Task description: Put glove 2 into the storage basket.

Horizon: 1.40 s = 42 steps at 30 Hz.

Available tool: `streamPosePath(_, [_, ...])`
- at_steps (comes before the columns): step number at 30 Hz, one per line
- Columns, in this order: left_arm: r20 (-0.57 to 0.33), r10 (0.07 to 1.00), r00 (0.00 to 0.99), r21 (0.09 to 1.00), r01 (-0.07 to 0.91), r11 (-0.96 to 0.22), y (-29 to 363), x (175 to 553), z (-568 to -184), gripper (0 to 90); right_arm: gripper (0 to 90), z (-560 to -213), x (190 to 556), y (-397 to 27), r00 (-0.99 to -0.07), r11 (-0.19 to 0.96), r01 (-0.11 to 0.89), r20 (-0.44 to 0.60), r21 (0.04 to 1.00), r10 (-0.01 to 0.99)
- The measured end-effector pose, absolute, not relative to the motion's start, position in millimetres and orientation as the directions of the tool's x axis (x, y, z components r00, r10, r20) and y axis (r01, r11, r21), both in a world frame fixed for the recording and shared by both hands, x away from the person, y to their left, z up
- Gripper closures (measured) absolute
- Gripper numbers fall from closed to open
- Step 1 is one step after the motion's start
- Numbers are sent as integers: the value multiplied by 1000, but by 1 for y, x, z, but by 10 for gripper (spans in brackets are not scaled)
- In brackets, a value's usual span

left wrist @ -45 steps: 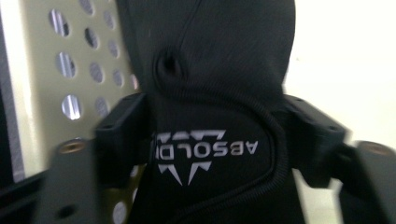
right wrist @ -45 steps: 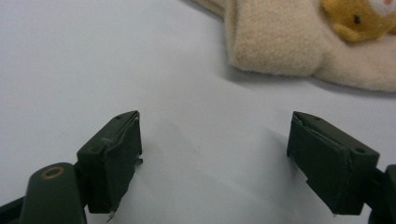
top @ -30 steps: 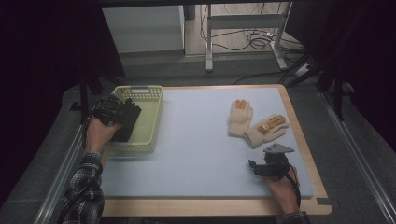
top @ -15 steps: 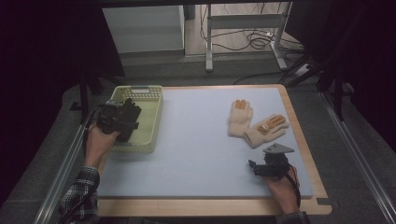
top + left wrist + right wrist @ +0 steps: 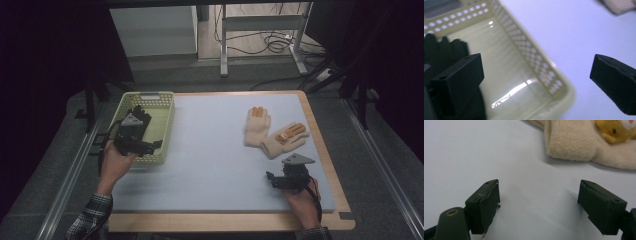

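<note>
Both tongs stand wide open and empty. Nearest the person, the right gripper [image 5: 272, 180] rests low on the pale blue mat [image 5: 210, 165] close to the table's front right corner, its jaws spread far apart with bare mat between them, as the right gripper view shows, and nothing clamped. The right hand [image 5: 302, 202] comes in from the front edge with the wrist low and the tool levelled toward the back of the table. Just beyond its jaws lies a pair of cream gloves [image 5: 272, 134] with orange fingertips, the two overlapping near the right edge, the nearer cuff [image 5: 571, 143] only a little ahead of the jaws. Over at the left edge, the left gripper [image 5: 145, 135] hangs above the yellow basket [image 5: 165, 131], held up by the left hand [image 5: 116, 162] with the forearm angled in from the front left; its jaws also gape, one over the basket's interior and one out over the mat. Some dark thing [image 5: 444, 50] lies in the basket, apparently black gloves already dropped there. My reading is that one pair is stowed and the cream pair is next: the right gripper needs to edge forward, close on the nearer cuff, and carry the glove across toward the basket at the far left corner.
</note>
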<state>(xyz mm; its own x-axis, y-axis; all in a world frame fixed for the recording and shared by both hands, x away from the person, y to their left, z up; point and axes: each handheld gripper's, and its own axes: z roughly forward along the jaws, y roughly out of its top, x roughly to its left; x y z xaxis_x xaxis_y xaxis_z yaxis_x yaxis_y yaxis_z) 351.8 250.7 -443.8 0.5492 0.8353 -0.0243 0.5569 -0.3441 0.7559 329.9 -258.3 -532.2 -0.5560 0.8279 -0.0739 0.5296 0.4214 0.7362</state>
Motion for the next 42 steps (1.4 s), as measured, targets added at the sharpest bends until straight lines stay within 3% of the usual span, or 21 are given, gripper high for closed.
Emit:
streamPosePath(8, [-27, 749, 661, 795, 469, -385, 207, 320, -449, 0, 176, -532, 330, -258, -557, 422, 528, -74, 737, 827])
streamPosePath(17, [-1, 694, 720, 809, 409, -423, 170, 294, -475, 10, 176, -532, 330, -258, -557, 422, 529, -74, 737, 827])
streamPosePath(33, [-2, 709, 705, 745, 474, -469, 156, 286, -542, 10, 176, -532, 331, -259, -558, 419, 532, -67, 736, 827])
streamPosePath(42, [-14, 722, 691, 703, 521, -485, 162, 292, -551, 15, 177, -532, 331, -259, -559, 417, 534, -63, 736, 827])
